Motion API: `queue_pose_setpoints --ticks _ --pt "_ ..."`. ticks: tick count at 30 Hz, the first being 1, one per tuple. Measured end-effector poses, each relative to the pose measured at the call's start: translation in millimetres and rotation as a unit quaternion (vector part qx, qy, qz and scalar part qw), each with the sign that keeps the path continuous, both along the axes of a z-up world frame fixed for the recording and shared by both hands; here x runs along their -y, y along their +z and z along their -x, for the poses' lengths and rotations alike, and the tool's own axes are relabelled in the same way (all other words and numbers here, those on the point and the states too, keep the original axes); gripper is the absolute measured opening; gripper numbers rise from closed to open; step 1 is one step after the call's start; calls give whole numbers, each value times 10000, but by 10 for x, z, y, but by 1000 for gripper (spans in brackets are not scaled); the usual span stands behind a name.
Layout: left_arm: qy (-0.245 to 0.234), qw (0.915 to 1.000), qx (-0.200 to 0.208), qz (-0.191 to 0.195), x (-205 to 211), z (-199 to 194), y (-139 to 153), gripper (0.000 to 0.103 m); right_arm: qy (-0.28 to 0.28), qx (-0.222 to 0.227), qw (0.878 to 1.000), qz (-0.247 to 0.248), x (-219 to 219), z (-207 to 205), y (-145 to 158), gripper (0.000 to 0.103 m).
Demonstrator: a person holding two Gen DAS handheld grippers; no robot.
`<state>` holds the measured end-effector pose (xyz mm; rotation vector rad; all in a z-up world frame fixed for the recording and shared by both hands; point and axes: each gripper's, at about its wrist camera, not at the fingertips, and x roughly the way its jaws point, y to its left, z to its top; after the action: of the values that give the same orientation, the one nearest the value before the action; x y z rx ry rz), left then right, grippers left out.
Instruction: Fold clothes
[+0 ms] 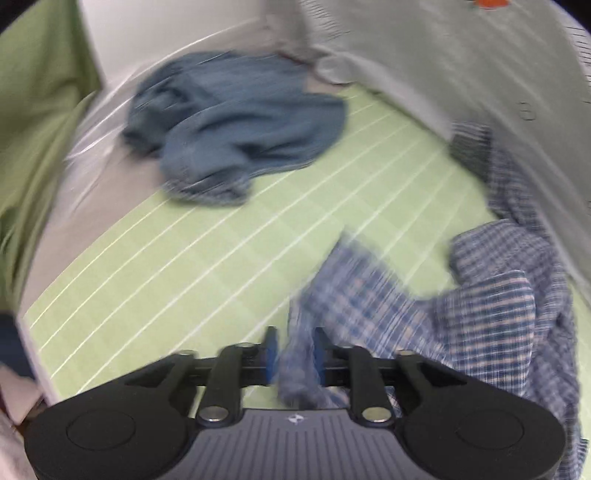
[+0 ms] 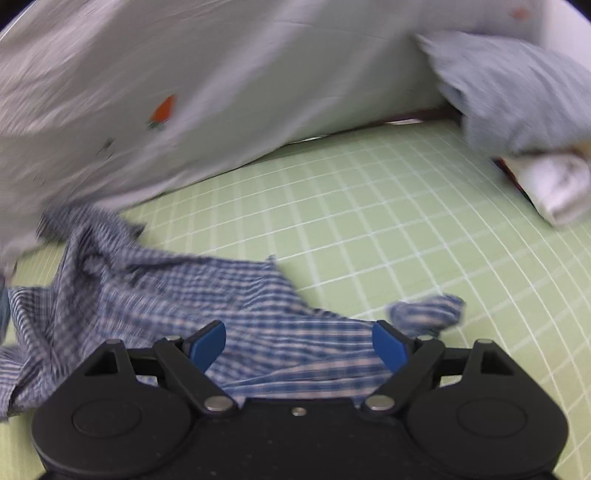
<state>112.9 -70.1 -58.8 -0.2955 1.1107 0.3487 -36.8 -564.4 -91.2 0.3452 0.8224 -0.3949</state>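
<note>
— Blue-and-white checked cotton, that plaid shirt (image 2: 155, 291); where does it lie?

— Crumpled on the green gridded mat (image 2: 369, 221), spread unevenly, with one twisted end (image 2: 428, 314) poking out to the right of the right tool (image 2: 299, 345). A narrow bunched fold of it is pinched between the blue pads of the left tool (image 1: 295, 354), which is clamped on the cloth.

— And the right one?

— Its blue fingers (image 2: 208, 343) stand wide apart, nothing between them, with the shirt lying just below and ahead.

— What else is on the mat?

— A rumpled blue-grey garment (image 1: 236, 122) well apart from the shirt, at the far edge. A big pale sheet with a small orange print (image 2: 162, 109) hangs over the back, its lower edge reaching the plaid. At the right sits a light blue bundle (image 2: 517, 92) with a white rolled cloth (image 2: 557, 184) beside it. Green fabric (image 1: 33, 110) hangs at the left, against a white wall (image 1: 166, 33). Both views are blurred.
</note>
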Motion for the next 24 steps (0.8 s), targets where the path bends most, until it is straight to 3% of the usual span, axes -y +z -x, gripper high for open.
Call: queue_pose_setpoints --ticks 1,2,3,7,12,21,22,23,24 --pt "-46 10000 -26 32 40 10 -29 67 163 -9 9998 123 -58 -50 13 97" --pt "-178 9998 -40 102 138 -18 -65 73 333 -3 9991 252 -109 -114 22 103" --pt "-310 9994 -54 171 236 -46 -102 79 510 12 9980 381 -158 -185 28 103" --pt "-837 9954 -111 449 626 -159 -248 90 1181 44 9911 611 -272 -566 -4 103" --pt "-1440 9868 -194 712 1084 -342 -422 90 1839 115 9815 524 -338 -1190 -143 103" --pt "-1757 9796 -242 941 1417 -711 -617 90 2680 -276 9623 -375 -419 -2315 -633 100" --pt "-1792 9788 -247 966 1454 -753 -638 84 2775 -251 9586 -597 -415 -2381 -671 98" --pt "-1826 9778 -253 992 1491 -794 -660 78 2848 -219 9548 -824 -410 -2433 -698 91" --pt "-1861 9769 -258 1017 1527 -835 -681 63 2908 -181 9508 -1053 -403 -2477 -717 78"
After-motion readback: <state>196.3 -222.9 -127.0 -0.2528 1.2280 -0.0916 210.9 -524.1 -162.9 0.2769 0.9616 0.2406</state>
